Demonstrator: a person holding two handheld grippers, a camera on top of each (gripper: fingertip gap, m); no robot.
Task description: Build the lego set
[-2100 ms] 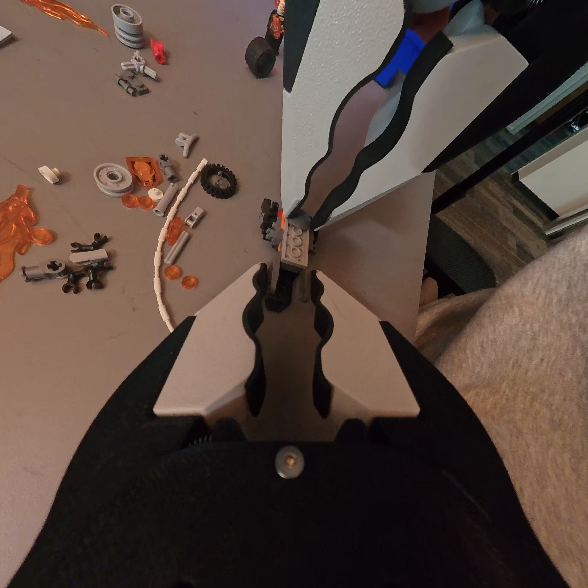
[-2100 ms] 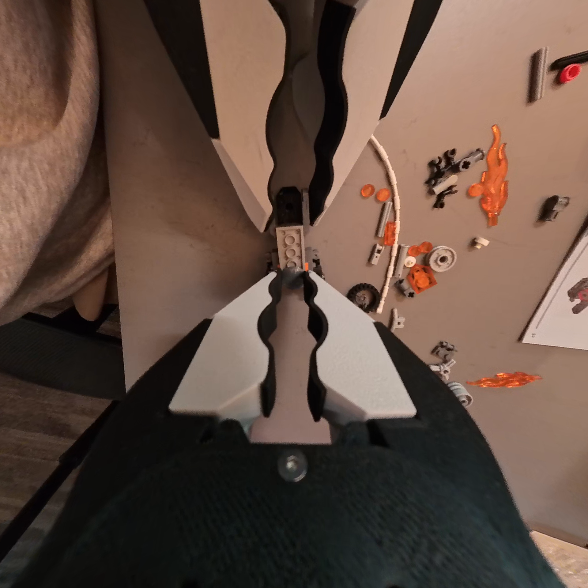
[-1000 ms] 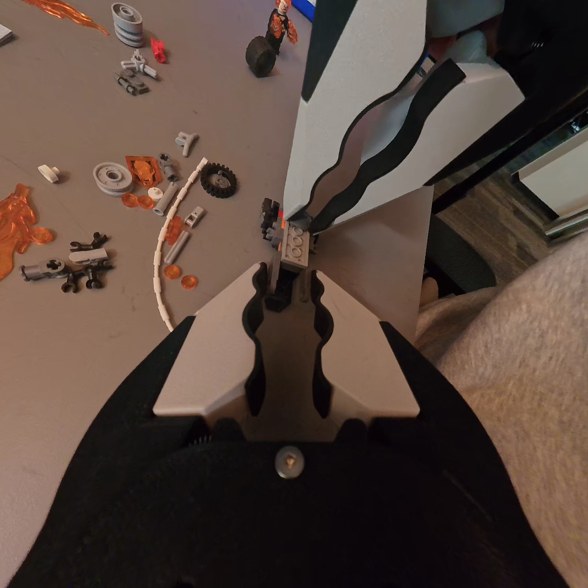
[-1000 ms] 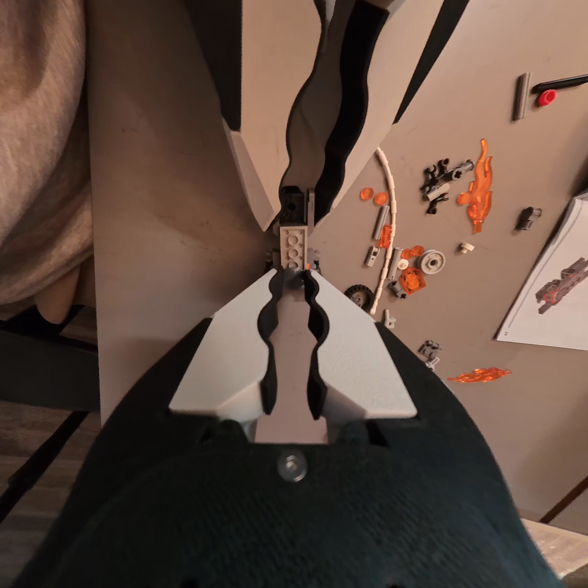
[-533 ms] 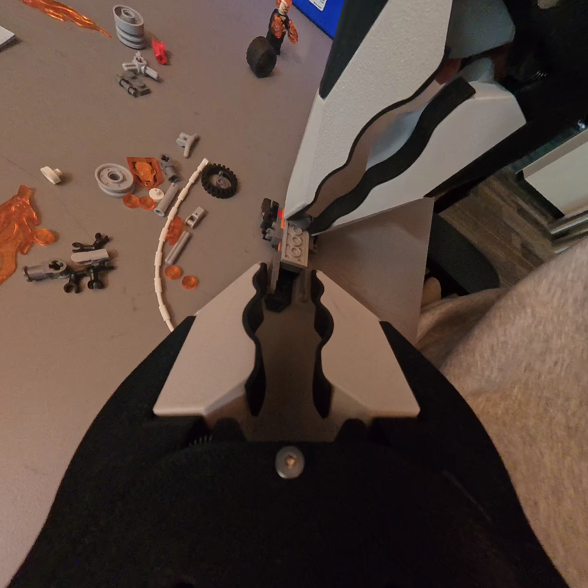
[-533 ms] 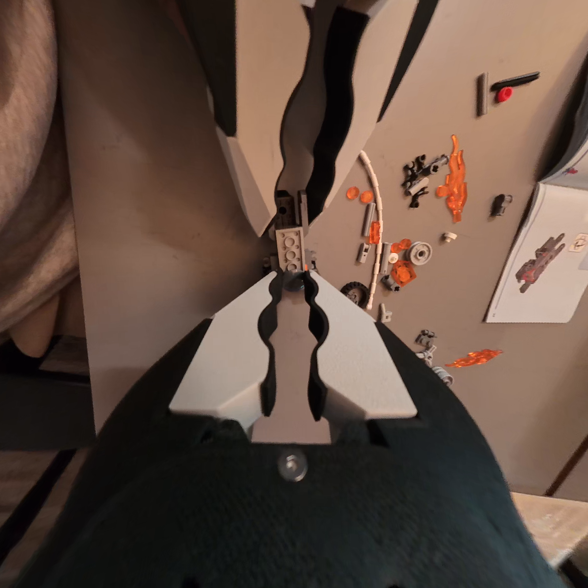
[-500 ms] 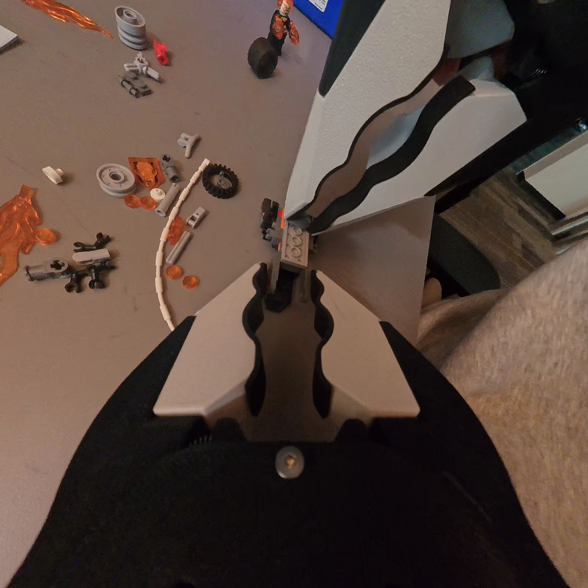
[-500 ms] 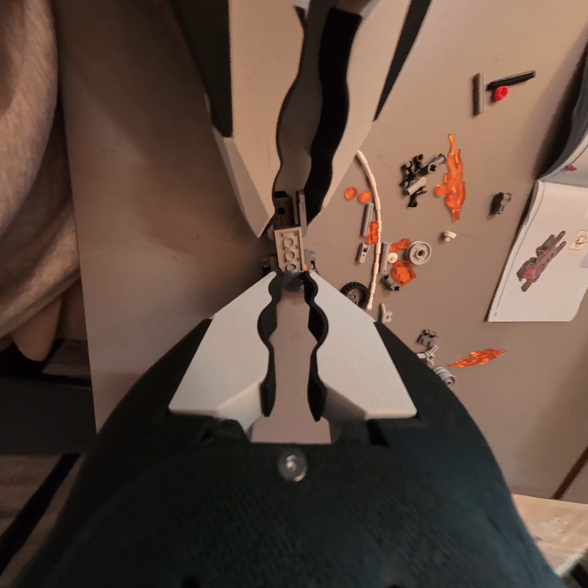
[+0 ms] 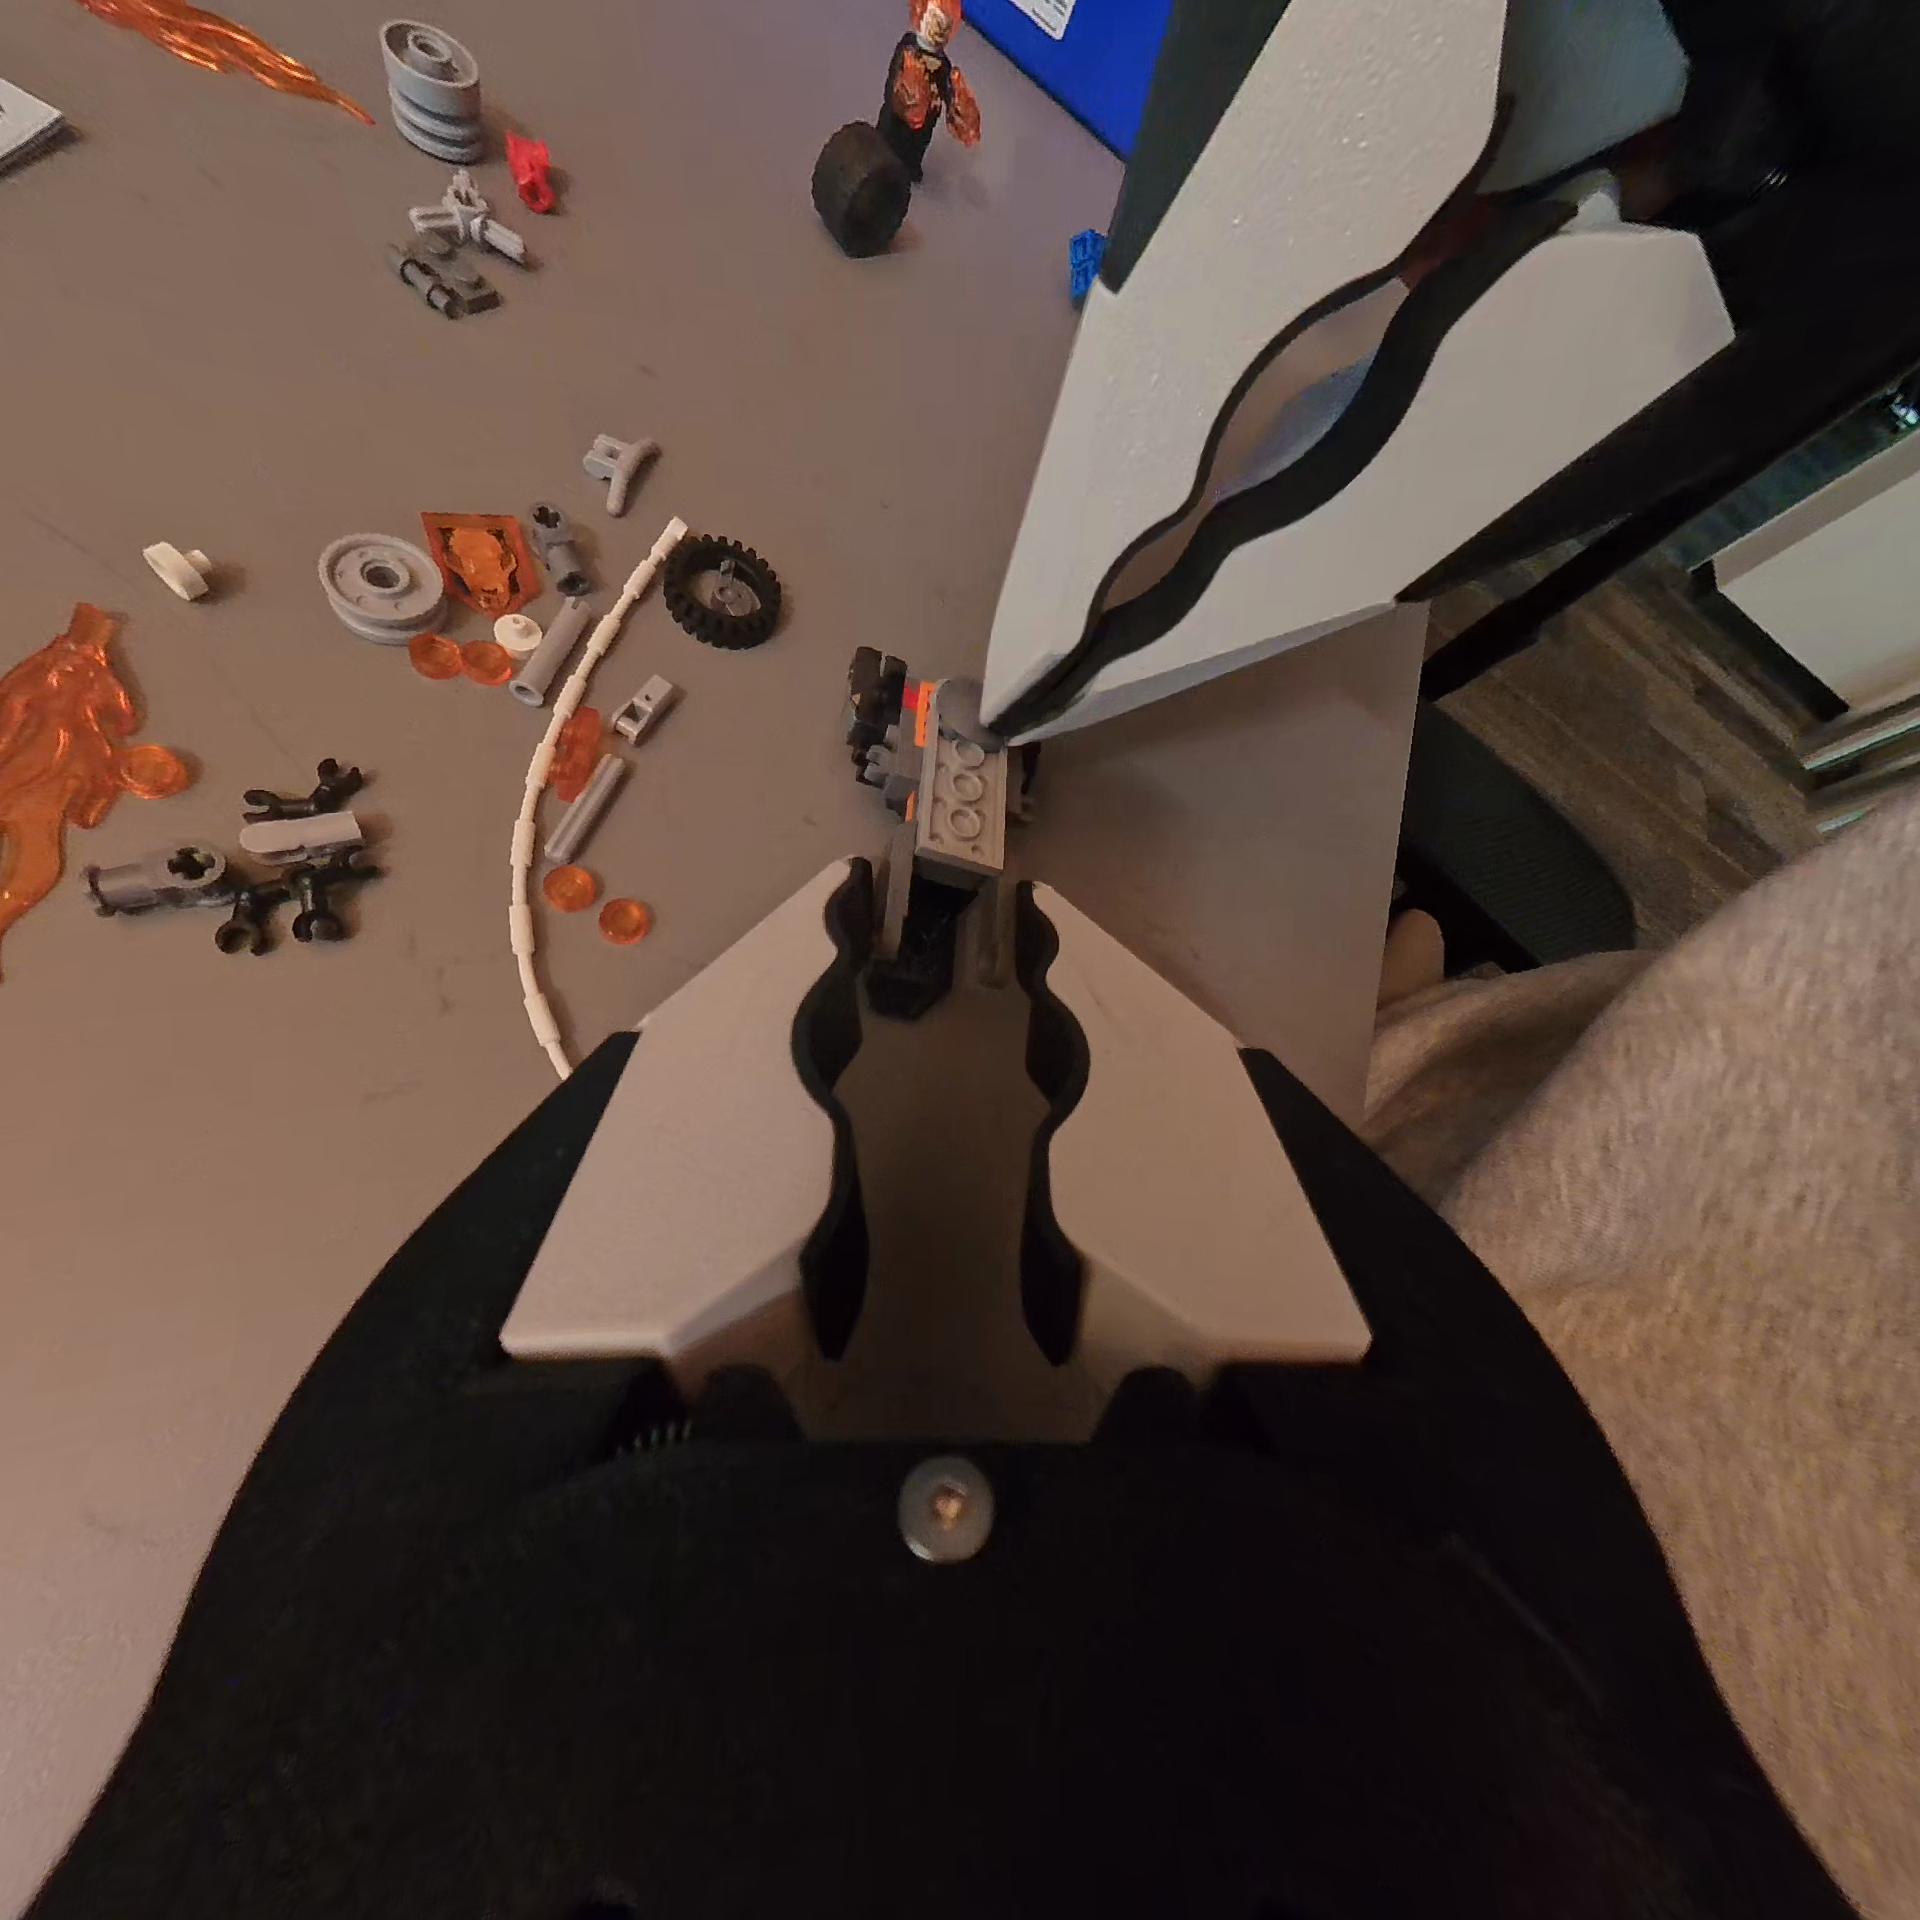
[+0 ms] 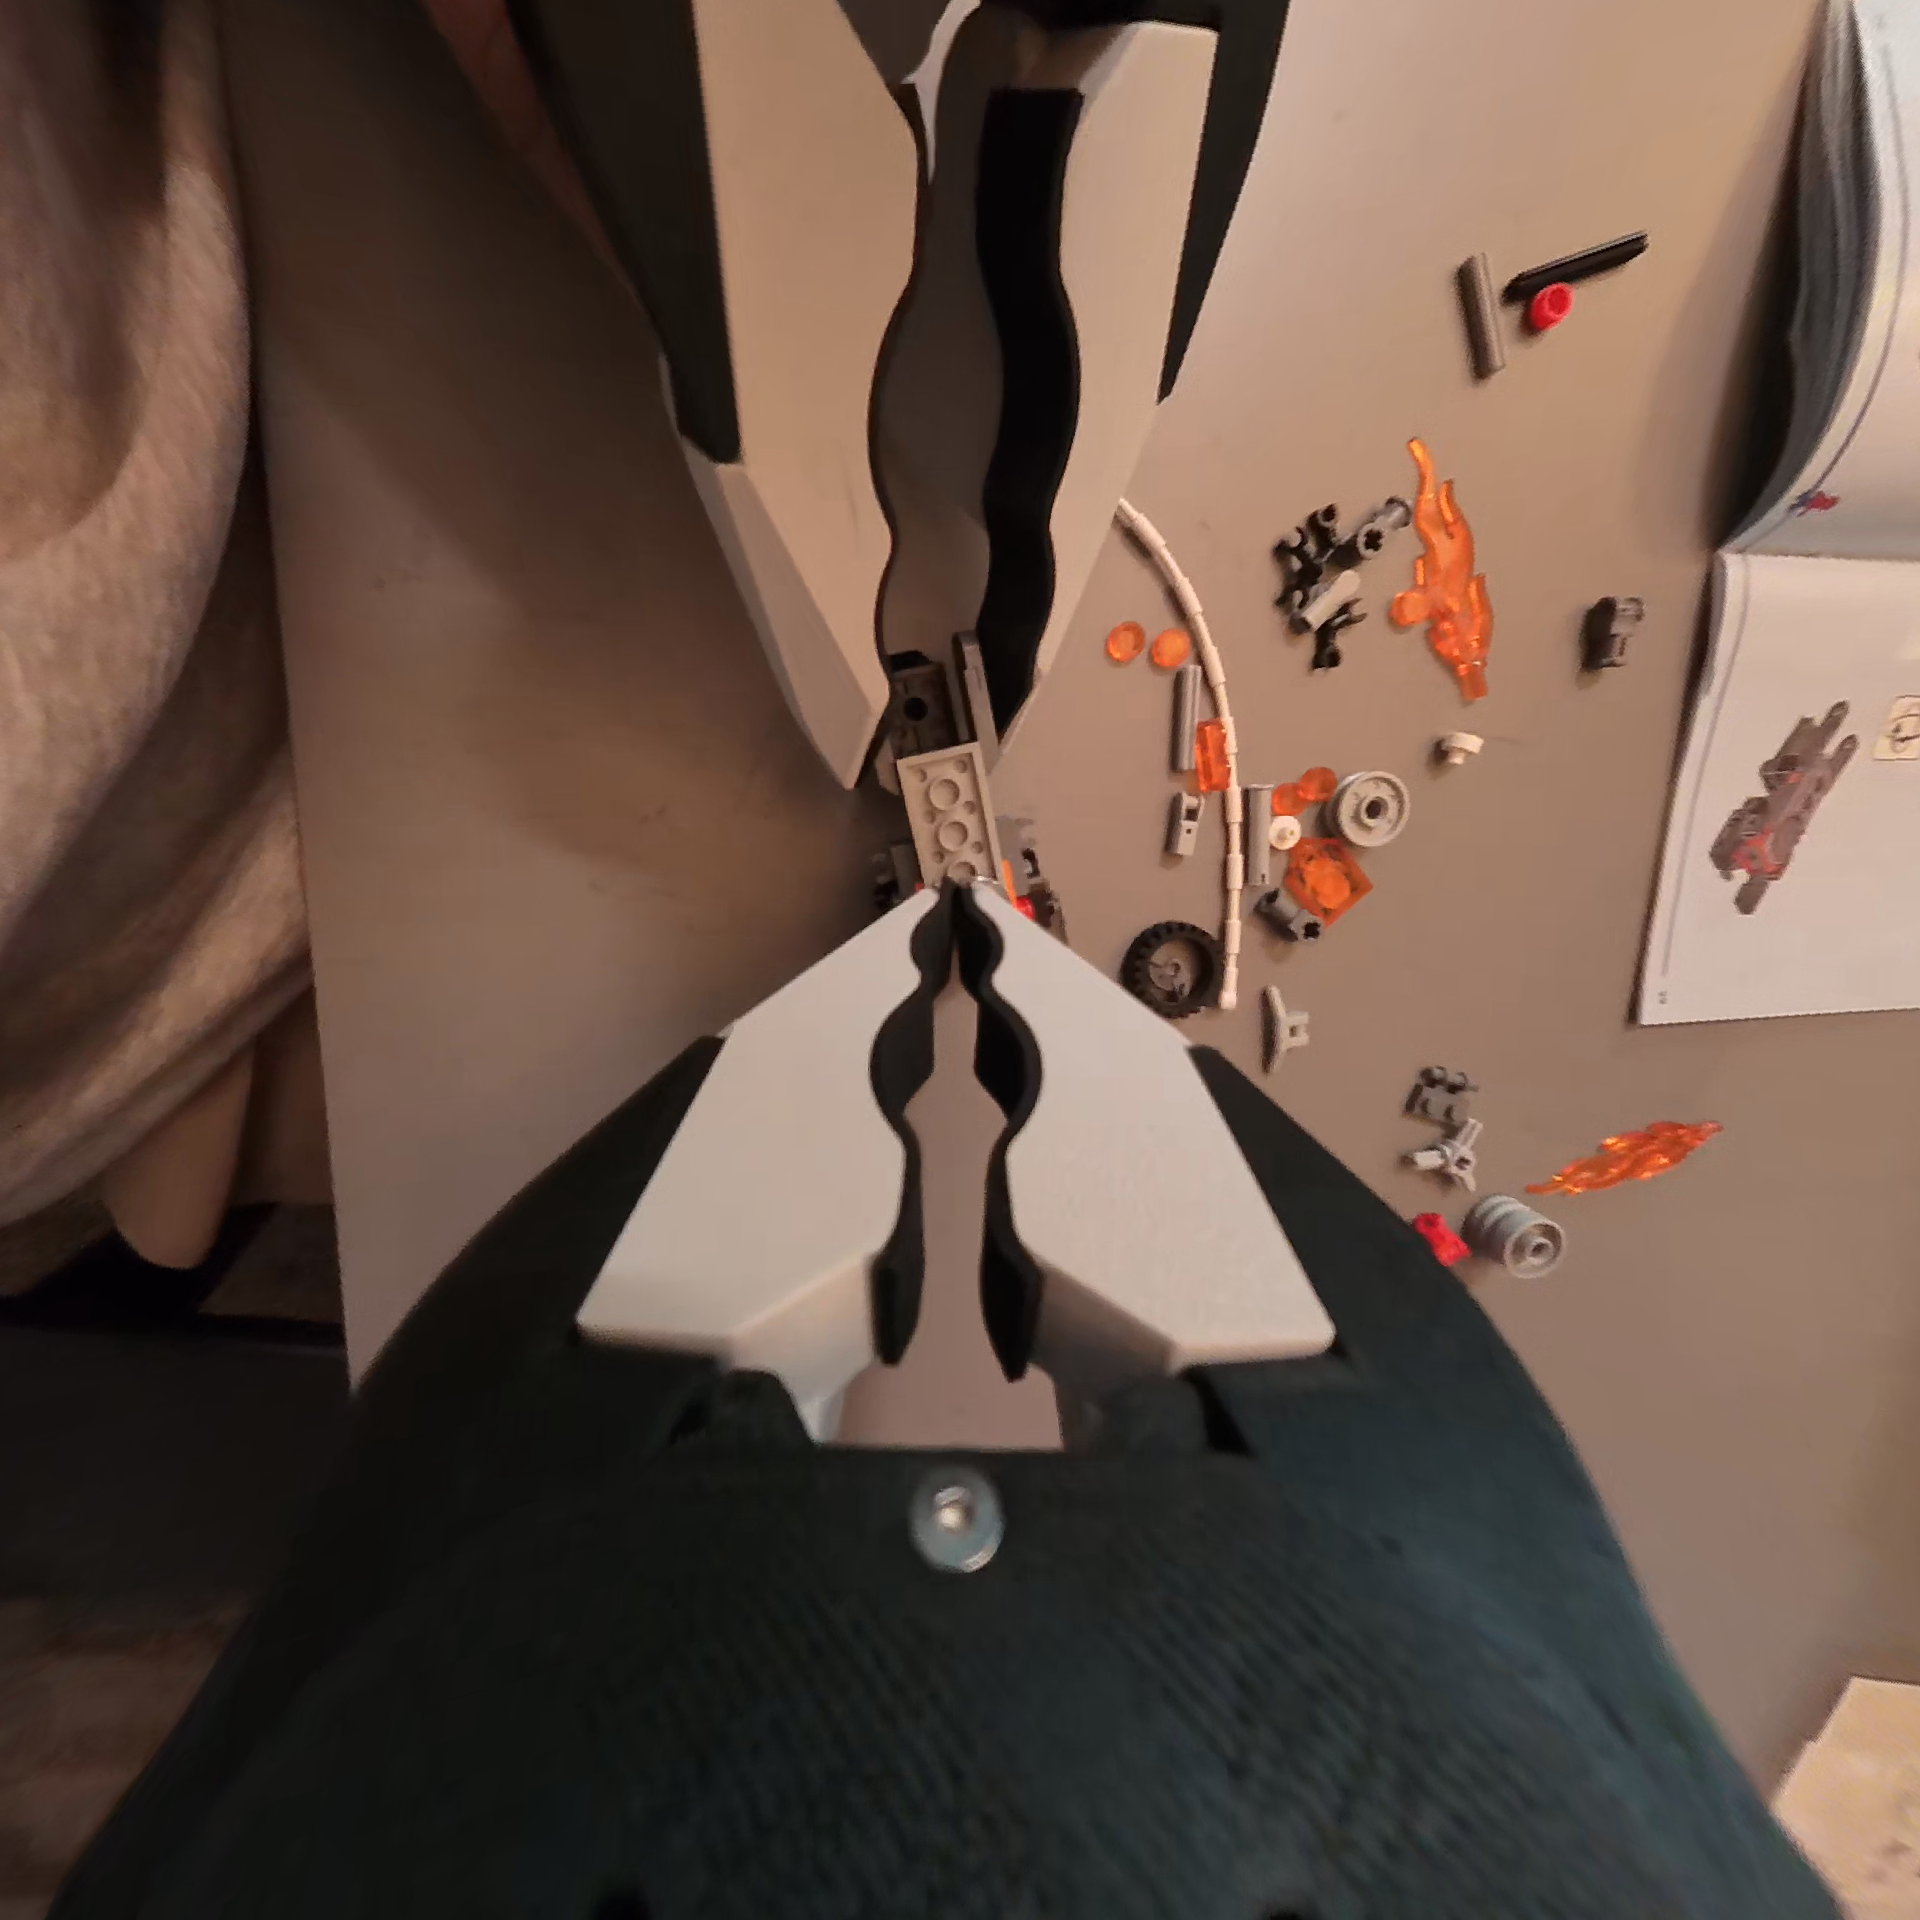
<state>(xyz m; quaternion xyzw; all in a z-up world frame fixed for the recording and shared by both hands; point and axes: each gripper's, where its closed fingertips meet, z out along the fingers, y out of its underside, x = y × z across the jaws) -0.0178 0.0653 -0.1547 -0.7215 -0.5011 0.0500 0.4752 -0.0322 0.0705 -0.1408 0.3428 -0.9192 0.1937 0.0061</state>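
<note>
Left wrist view: the left gripper (image 9: 935, 914) clamps the black end of a small grey build (image 9: 961, 805), held above the table (image 9: 312, 1195) edge. Its long axis runs straight away from this gripper toward the right gripper (image 9: 987, 717). Many loose parts (image 9: 561, 665) lie unused, so I judge the set barely begun.

Right wrist view: the right gripper (image 10: 954, 902) is pinched nearly closed at the build's (image 10: 951, 821) near end; whether it grips a part, I cannot tell. A manual (image 10: 1787, 810) lies open.

Grey table (image 9: 727, 343): scattered lego pieces (image 9: 582, 665), instruction sheet (image 10: 1787, 831).

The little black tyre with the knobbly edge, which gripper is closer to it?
Left. The left gripper holds the grey build just right of the tyre; the right gripper pinches the build's far end, slightly farther right.
</note>
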